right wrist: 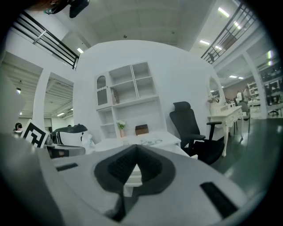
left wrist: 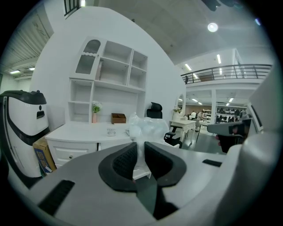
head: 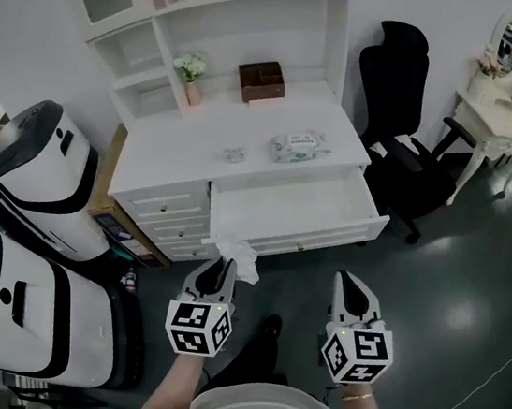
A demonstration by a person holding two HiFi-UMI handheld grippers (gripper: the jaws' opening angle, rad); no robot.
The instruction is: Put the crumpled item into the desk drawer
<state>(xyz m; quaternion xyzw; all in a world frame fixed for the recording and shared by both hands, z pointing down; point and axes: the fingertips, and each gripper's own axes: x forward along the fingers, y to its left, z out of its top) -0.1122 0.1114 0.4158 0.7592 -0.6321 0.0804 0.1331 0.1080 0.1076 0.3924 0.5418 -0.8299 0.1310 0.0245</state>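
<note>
My left gripper (head: 225,266) is shut on a crumpled white tissue (head: 238,254), which sticks out past its tips just in front of the open desk drawer (head: 295,212). In the left gripper view the crumpled tissue (left wrist: 143,129) bulges above the black pads (left wrist: 124,159) that pinch it. My right gripper (head: 347,283) hovers to the right at about the same height, in front of the drawer's front panel. Its pads meet at the tips with nothing between them (right wrist: 132,155).
On the white desk (head: 196,157) lie a wipes pack (head: 298,145) and a small glass (head: 235,154); a flower vase (head: 191,74) and a brown box (head: 261,80) stand behind. A black office chair (head: 398,124) is to the right. Two white machines (head: 39,168) stand left.
</note>
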